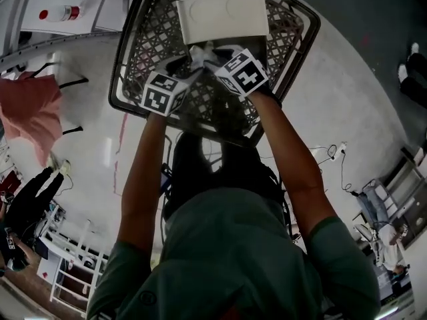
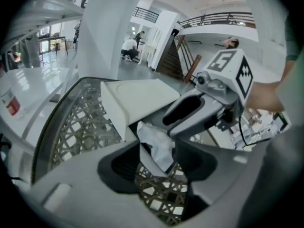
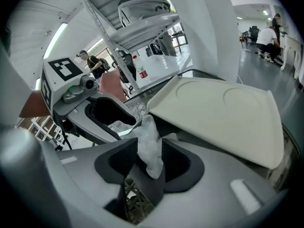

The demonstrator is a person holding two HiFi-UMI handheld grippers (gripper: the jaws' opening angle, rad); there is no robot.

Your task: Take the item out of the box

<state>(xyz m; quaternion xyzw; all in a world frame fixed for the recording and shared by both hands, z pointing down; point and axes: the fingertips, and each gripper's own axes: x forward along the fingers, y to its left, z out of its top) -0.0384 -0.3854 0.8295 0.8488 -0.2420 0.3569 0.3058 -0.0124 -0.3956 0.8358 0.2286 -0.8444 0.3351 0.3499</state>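
A dark lattice basket (image 1: 133, 65) holds a flat white box (image 1: 223, 15), which lies at its far side. In front of the box is a crumpled white wrapped item (image 1: 200, 53). Both grippers meet nose to nose at it. My left gripper (image 1: 189, 64) comes from the left and my right gripper (image 1: 210, 57) from the right. In the left gripper view the item (image 2: 159, 144) stands between the left gripper's (image 2: 156, 158) wide-apart jaws. In the right gripper view the same item (image 3: 148, 141) sits between the right gripper's (image 3: 149, 158) spread jaws, under the box's edge (image 3: 223, 113).
A bottle with a red label (image 1: 60, 13) lies on a white surface at the upper left. A pink cloth (image 1: 30, 109) hangs at the left, a white rack (image 1: 73, 272) stands lower left, and cables (image 1: 333, 155) trail on the floor at the right. People stand in the distance.
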